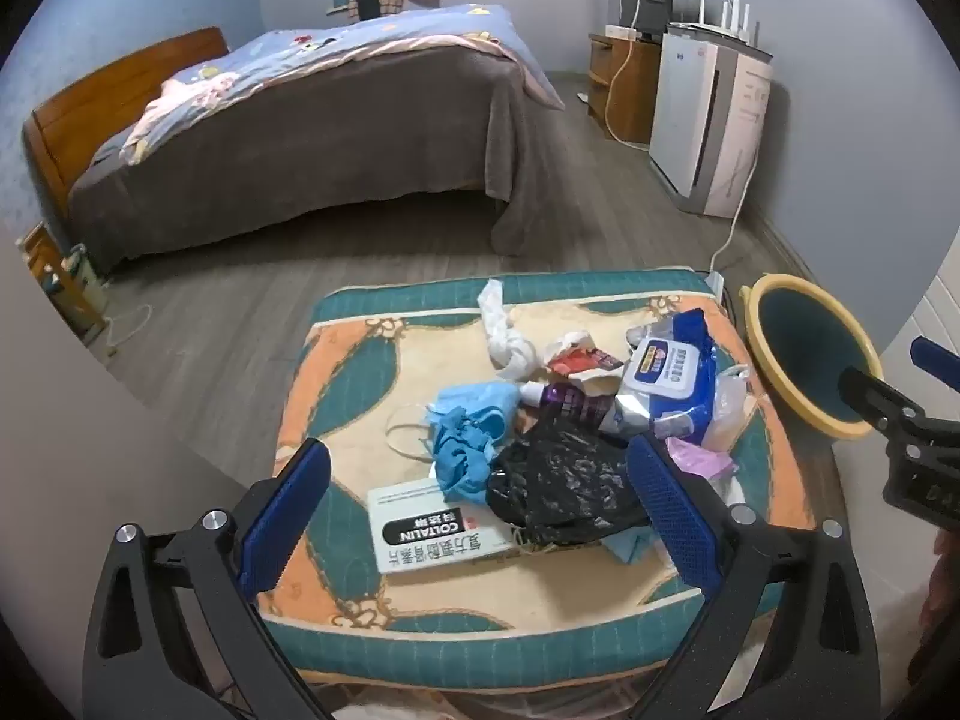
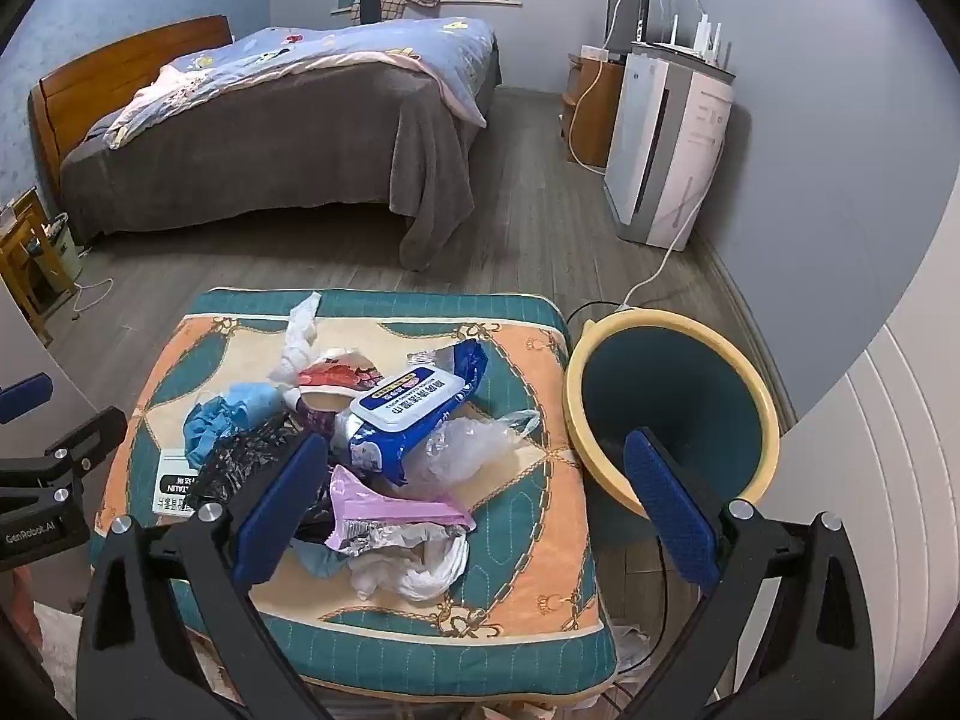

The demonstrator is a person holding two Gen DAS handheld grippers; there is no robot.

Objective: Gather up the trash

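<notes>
One bin [image 2: 672, 414], one wipes pack [image 2: 408, 414].

Black gripper frames, silver screws, blue textured jaws

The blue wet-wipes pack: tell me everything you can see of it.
The wet-wipes pack is a soft, glossy blue plastic pouch with a white rigid flip lid carrying blue print and a small red-orange logo. Its lid looks shut. The far end is crimped and silvery inside, the body crumpled. It lies tilted on the trash pile on the patterned cushion, resting against a clear plastic bag and above a pink wrapper. Neither gripper touches it.
</notes>
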